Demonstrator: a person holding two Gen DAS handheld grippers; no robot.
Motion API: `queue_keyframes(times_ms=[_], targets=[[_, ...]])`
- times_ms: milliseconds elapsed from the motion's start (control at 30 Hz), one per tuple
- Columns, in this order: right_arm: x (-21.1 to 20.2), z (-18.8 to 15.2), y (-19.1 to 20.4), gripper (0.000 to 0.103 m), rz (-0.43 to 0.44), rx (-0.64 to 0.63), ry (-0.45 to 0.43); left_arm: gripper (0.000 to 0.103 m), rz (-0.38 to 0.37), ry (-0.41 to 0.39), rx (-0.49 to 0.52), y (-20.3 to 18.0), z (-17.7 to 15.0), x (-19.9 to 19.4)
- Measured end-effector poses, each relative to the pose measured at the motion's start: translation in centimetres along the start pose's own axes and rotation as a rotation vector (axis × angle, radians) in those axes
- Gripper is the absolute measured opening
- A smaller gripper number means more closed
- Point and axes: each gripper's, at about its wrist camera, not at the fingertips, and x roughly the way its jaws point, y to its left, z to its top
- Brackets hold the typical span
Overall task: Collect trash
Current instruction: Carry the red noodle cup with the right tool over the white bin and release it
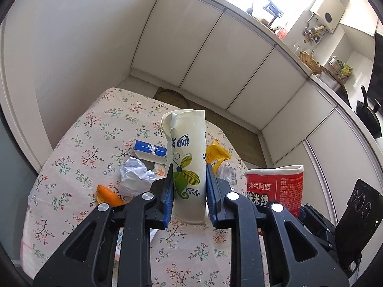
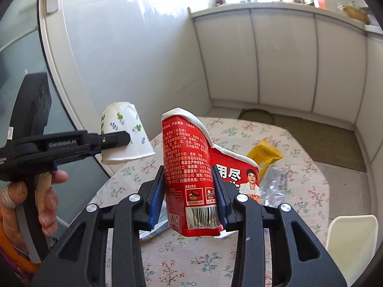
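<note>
Left wrist view. The left gripper is clamped on a white paper cup printed with green leaves; its blue pads press the cup's two sides, squeezing the wall flat between them. The cup stands mouth-up between the fingers, its base just below the pad line and its rim well beyond the tips, held clear above the floral tablecloth. On the cloth beneath lie uncollected pieces: a crumpled white paper, a blue-and-white carton, an orange peel, a yellow wrapper and a clear plastic wrapper. At right, the red noodle cup shows in the other gripper.

Right wrist view. The right gripper is closed on the red noodle cup, its pads bearing on the crushed side walls; the cup's white rim is buckled, the barcode end sits at the finger roots and the mouth points away past the tips. The cup hangs above the table, not touching it. To the left, a hand carries the left gripper, which pinches the paper cup. A white chair back shows at lower right.

Step in hand, as judged: both cups are lifted and in carriage. No bin appears in either view, so the next move calls for bringing both loads to a receptacle and releasing them there, then returning for the litter on the cloth.
</note>
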Motion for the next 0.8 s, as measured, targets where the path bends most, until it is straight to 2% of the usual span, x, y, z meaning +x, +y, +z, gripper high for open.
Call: queue_keyframes(times_ms=[433,667,800], targets=[[-5.4,-0.5,-6.9,0.037,-0.253,0.107,-0.085,0.023,-0.061,0.015,0.058,-4.6,-1.4,2.5],[-8.0,-1.9,-11.8,0.037,-0.412,0.2,-0.072,0.023,-0.102,0.04,0.09,-8.1,-2.6,4.6],[-9.2,-3.4,-15.1,0.037,-0.497,0.256,-0.032,0.023,-0.13,0.065,0.113,-10.5,-3.4,6.0]])
